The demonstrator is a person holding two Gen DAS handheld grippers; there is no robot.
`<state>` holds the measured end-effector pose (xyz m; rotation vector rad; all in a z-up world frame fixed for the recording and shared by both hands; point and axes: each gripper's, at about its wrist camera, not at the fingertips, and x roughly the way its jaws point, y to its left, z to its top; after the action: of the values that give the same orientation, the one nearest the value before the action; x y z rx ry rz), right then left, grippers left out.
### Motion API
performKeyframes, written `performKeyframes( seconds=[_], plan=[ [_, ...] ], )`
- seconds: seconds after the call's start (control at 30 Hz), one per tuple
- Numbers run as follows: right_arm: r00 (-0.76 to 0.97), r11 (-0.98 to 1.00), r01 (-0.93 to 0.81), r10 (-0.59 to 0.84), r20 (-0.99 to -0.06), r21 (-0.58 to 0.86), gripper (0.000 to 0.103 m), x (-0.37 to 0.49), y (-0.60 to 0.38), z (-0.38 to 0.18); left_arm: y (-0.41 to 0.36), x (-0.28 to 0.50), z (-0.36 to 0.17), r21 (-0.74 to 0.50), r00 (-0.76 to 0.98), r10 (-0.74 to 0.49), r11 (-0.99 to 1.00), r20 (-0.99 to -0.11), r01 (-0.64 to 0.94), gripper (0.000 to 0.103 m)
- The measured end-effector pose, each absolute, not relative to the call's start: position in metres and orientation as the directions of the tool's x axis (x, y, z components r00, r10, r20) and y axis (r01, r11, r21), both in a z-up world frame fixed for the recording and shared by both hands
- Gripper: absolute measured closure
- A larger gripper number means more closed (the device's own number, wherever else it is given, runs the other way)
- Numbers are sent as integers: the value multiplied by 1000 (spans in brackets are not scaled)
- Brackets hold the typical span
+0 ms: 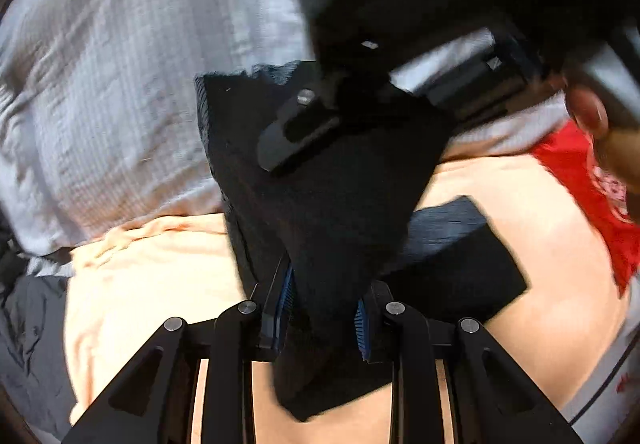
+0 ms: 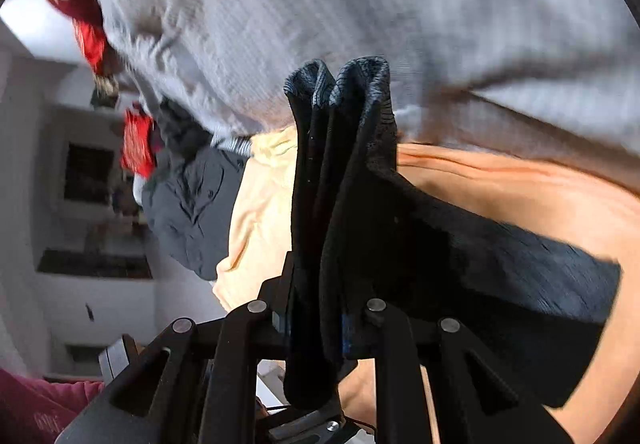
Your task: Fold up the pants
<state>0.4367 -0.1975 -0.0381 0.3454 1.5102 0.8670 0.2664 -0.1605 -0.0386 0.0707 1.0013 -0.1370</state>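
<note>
The black pants (image 1: 320, 203) hang in a bunched fold between both grippers, above a peach sheet (image 1: 160, 276). My left gripper (image 1: 322, 308) is shut on the pants, the cloth pinched between its blue pads. In the left wrist view the right gripper (image 1: 280, 139) grips the far end of the same fold. In the right wrist view my right gripper (image 2: 314, 320) is shut on several gathered layers of the pants (image 2: 340, 171), whose blue-grey hem stands up above the fingers. A loose part of the pants trails to the right.
A light grey ribbed blanket (image 1: 100, 83) covers the far side of the bed and also fills the top of the right wrist view (image 2: 360, 3). A dark grey garment (image 2: 188, 203) and red cloth (image 2: 138, 145) lie at the left. Red cloth (image 1: 580, 179) lies at the right.
</note>
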Motion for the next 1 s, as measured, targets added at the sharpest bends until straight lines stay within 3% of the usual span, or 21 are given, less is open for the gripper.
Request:
performKeyframes(
  seconds=[0.3, 0.7, 0.8, 0.9, 1.0],
  plan=[
    [-14, 639, -68, 767, -641, 766, 85, 416, -348, -79, -268, 262, -67, 32, 465, -135, 942, -875, 335, 75],
    [52, 581, 157, 802, -594, 798, 85, 382, -441, -179, -336, 248, -138, 155, 365, -36, 863, -930, 480, 75],
    [56, 587, 203, 792, -608, 784, 85, 373, -453, -197, -342, 244, -141, 181, 365, -15, 849, -931, 497, 71],
    [60, 588, 227, 788, -613, 777, 83, 370, -455, -199, -342, 239, -132, 170, 359, -21, 854, -933, 492, 62],
    [48, 628, 216, 758, -651, 747, 68, 370, -461, -194, -323, 234, -116, 99, 340, -74, 880, -938, 464, 58]
  ],
)
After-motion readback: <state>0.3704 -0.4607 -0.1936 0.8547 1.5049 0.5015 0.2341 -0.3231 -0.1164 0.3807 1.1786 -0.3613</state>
